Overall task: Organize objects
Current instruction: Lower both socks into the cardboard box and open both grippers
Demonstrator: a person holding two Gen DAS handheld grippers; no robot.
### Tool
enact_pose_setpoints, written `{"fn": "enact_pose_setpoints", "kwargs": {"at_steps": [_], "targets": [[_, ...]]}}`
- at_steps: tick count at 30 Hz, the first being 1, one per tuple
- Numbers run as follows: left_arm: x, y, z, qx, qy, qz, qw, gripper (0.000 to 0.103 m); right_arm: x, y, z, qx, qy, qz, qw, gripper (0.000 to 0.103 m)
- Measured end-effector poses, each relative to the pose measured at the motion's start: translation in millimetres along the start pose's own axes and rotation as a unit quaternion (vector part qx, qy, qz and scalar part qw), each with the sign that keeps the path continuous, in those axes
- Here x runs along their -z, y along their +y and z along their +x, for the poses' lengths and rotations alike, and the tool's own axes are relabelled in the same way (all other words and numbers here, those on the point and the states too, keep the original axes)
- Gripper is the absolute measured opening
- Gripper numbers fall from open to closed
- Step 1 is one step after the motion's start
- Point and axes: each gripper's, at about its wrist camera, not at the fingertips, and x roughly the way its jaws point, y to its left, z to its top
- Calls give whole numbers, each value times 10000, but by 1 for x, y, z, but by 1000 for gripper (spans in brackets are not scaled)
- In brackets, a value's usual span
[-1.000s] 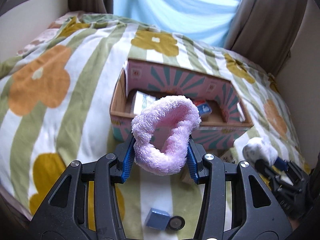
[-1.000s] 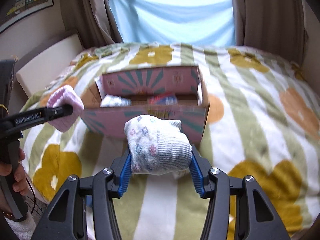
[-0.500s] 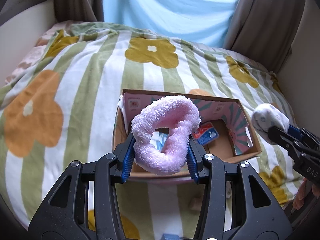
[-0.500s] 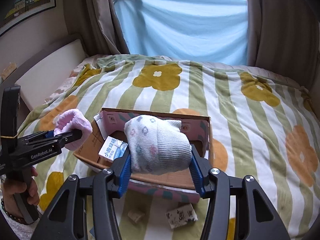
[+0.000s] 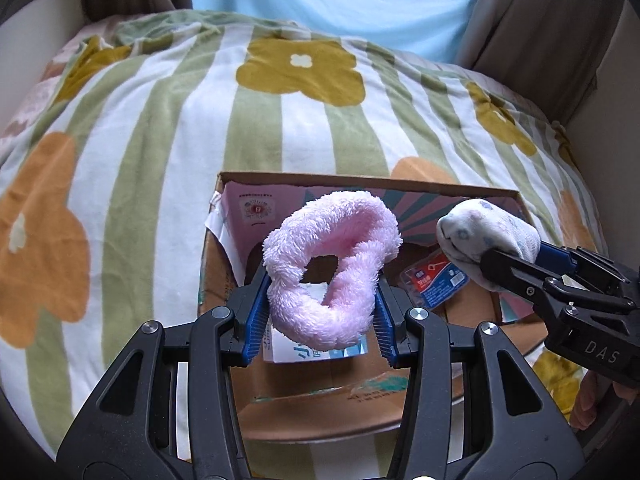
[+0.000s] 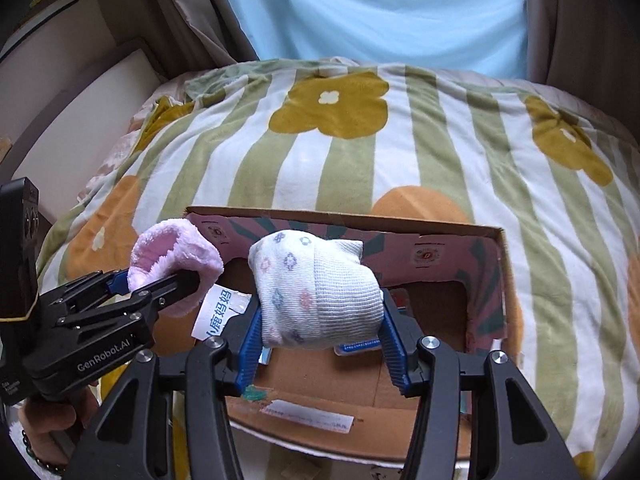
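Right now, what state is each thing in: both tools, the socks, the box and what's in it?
Left tool: shut on the pink sock, over the box.
Right tool: shut on the white sock, over the box.
Pink sock: held, clear of the box.
White sock: held, bunched.
Box: open, on the blanket.
Packets: lying inside.

A home bedroom: a bed spread with a striped blanket point(image 6: 400, 152) of green and white, printed with yellow and orange flowers. Beyond the blanket's far edge, brown curtains point(image 6: 188, 20) flank a window covered by a pale blue cloth point(image 6: 380, 12). To the blanket's left, a framed picture point(image 6: 40, 4) hangs on the wall.
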Motion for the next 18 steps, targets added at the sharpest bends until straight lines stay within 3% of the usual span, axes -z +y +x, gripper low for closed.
{"fn": "enact_pose_setpoints", "kwargs": {"at_steps": [6, 11, 13, 14, 15, 18], "targets": [[3, 2, 14, -23, 111, 19, 9999, 41, 0, -1, 11, 38, 52, -58, 10000, 48], [-4, -7, 5, -72, -51, 199, 9998, 42, -6, -2, 6, 21, 13, -20, 10000, 48], [-6, -13, -3, -102, -233, 327, 9991, 63, -10, -2, 1, 11, -31, 0, 10000, 55], [-6, -14, -7, -238, -290, 351, 9987, 86, -10, -3, -2, 21, -54, 25, 10000, 68], [-7, -14, -10, -438, -338, 336, 9979, 99, -10, -5, -6, 56, -105, 68, 9999, 79], [-5, -3, -17, -149, -347, 111, 9992, 103, -9, -13, -18, 54, -240, 123, 9996, 90]]}}
